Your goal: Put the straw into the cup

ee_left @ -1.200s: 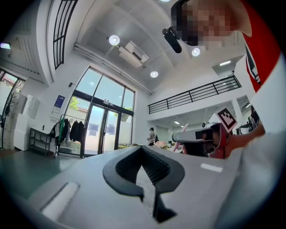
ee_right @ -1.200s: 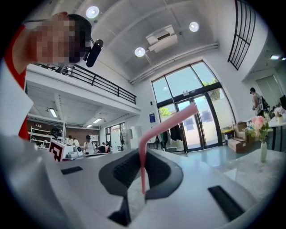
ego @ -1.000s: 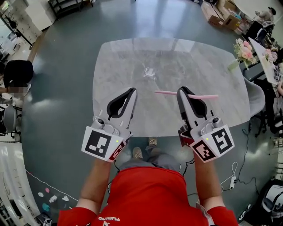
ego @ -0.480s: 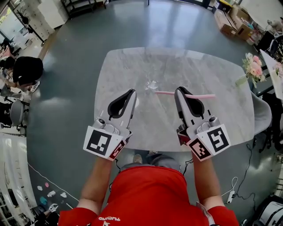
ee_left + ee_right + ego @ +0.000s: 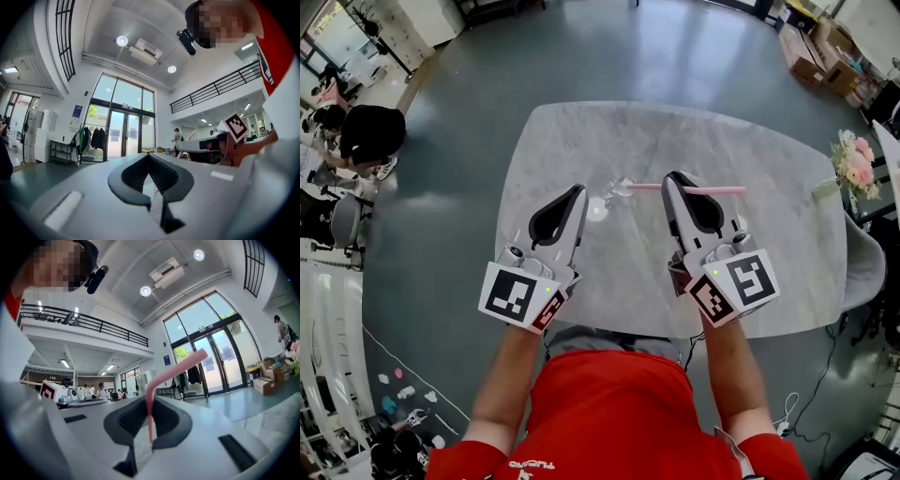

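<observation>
A small clear cup (image 5: 617, 190) stands on the marble table (image 5: 769, 253), just beyond and between my two grippers; its details are hard to make out. The pink bendy straw (image 5: 717, 190) lies level across the tips of my right gripper (image 5: 673, 180), with its left end close to the cup. In the right gripper view the straw (image 5: 176, 371) is pinched between the pads and bends up to the right; that gripper (image 5: 149, 401) is shut on it. My left gripper (image 5: 578, 193) hovers left of the cup, its jaws (image 5: 149, 156) together and holding nothing.
A vase of pink flowers (image 5: 853, 159) stands past the table's right edge. Cardboard boxes (image 5: 816, 56) lie on the floor at the far right. A seated person (image 5: 370, 136) is off to the left. The table's near edge runs under my hands.
Both grippers have moved forward over the table toward the cup. The straw's left end now sits close beside the cup. The grip on the straw is unchanged.
</observation>
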Motion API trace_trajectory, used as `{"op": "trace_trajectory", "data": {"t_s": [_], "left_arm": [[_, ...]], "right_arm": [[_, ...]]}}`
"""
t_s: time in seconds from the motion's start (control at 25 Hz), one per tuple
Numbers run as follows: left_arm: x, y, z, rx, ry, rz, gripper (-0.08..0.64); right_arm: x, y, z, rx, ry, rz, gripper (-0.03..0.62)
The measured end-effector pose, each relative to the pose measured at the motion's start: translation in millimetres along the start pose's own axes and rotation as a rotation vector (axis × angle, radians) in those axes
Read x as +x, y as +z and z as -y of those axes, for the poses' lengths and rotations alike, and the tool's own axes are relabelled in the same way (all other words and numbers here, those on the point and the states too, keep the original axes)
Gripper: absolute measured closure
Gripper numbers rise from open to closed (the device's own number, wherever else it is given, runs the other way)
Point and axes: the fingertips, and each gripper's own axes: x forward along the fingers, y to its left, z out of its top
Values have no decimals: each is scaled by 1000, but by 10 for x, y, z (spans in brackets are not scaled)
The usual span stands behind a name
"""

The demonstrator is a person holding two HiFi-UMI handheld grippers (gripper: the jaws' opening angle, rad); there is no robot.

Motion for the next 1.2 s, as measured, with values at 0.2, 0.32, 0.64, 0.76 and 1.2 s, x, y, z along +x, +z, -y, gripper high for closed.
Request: {"op": "trace_trajectory", "data": {"t_s": [0.2, 0.32, 0.64, 0.76, 1.2], "left_arm": [[159, -136, -61, 0, -2, -26, 554], [237, -190, -97, -3, -23, -34, 554], [410, -379, -214, -27, -62, -66, 555], [442, -454, -266, -34, -72, -78, 555], [495, -643, -409, -61, -98, -109, 554]], "right_arm": [[198, -142, 144, 12, -8, -31, 571], [340, -246, 214, 2, -25, -54, 571], [605, -675, 464, 11, -75, -151, 571], [676, -858, 531, 21, -90, -180, 571], [930, -1475, 650, 54, -117, -292, 571]]}}
